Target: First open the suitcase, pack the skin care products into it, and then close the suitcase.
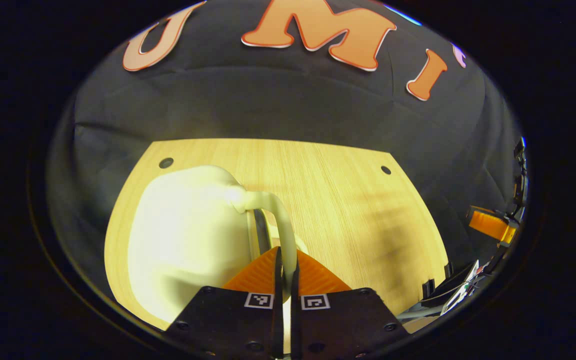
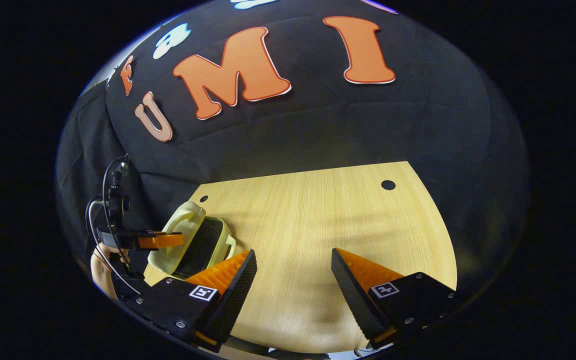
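Here, in the left gripper view, the left gripper (image 1: pixel 285 272) is pinching the pale handle (image 1: pixel 282 227) of the suitcase (image 1: pixel 188 240); both fingers are pressing on that curved strap, one from each side, with almost no gap showing between them. The suitcase — a small cream-coloured case — is sitting on the wooden table (image 1: pixel 348 200), toward the left part of the board, and its rounded shell is filling the space just left of the fingers; a dark seam is showing beside the handle where the two halves are parting. A small round hole (image 1: pixel 166 162) in the tabletop is lying just beyond the case's far corner.

In the right gripper view, the right gripper (image 2: pixel 293 272) is hanging over bare wood with its fingers spread wide apart — nothing is lying between them. Farther off at the left of that view, the suitcase (image 2: pixel 180 235) is standing partly open, its lid tilting up and a dark interior (image 2: pixel 200 250) showing beneath it; the left gripper (image 2: pixel 160 241) is reaching in at the lid's edge, and part of the hand (image 2: pixel 100 272) holding it is showing below, with dark cables looping above. The case is lying near the table's (image 2: pixel 318 215) left edge, well apart from the right gripper's fingers.
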Demonstrator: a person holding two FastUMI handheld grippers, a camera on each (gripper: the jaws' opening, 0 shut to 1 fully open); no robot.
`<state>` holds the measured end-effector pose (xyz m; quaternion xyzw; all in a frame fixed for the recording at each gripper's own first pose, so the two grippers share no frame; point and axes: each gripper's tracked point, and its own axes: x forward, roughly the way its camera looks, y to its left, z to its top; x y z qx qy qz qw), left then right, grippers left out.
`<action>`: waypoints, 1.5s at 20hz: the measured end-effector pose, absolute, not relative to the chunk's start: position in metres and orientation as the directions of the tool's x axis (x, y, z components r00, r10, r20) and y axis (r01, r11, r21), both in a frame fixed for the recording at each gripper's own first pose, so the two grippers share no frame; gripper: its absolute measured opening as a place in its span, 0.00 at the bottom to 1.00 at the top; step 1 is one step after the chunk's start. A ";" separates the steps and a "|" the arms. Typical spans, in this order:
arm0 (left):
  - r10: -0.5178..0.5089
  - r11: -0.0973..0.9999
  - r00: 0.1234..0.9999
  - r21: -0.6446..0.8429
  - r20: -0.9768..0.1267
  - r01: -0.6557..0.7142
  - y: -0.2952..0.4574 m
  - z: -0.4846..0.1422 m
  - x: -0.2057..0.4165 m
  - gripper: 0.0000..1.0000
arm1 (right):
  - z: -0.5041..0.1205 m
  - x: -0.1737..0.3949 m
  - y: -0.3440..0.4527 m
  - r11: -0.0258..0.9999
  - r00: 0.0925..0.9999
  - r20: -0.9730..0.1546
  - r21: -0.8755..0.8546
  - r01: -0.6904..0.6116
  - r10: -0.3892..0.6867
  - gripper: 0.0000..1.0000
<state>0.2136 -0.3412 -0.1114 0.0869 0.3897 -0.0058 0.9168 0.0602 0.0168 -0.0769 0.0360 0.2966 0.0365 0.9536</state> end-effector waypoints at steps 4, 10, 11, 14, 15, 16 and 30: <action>0.109 0.971 0.648 0.219 -0.754 0.092 -0.348 -0.164 0.218 0.06 | -0.085 0.058 0.001 0.995 0.812 -0.579 0.090 -0.031 0.078 0.96; 0.139 0.974 0.573 0.215 -0.808 0.067 -0.368 -0.227 0.217 0.33 | -0.095 0.059 -0.001 0.995 0.794 -0.603 0.092 -0.032 0.081 0.96; 0.133 0.981 0.581 0.190 -0.803 0.039 -0.376 -0.229 0.221 0.48 | -0.096 0.059 -0.001 0.995 0.793 -0.604 0.090 -0.035 0.082 0.96; 0.114 0.987 0.646 0.160 -0.755 0.013 -0.409 -0.217 0.237 0.57 | -0.099 0.060 0.001 0.996 0.789 -0.608 0.081 -0.044 0.084 0.96; 0.123 0.984 0.669 0.178 -0.733 0.014 -0.421 -0.210 0.243 0.77 | -0.102 0.057 -0.002 0.996 0.789 -0.609 0.080 -0.047 0.086 0.96; 0.147 0.975 0.690 0.222 -0.708 0.020 -0.431 -0.200 0.248 0.97 | -0.102 0.057 -0.001 0.996 0.789 -0.608 0.079 -0.051 0.089 0.96; 0.081 0.951 0.984 0.308 -0.162 -0.027 -0.489 -0.031 0.256 1.00 | -0.025 0.070 0.034 0.997 0.951 -0.308 -0.076 -0.029 0.004 0.95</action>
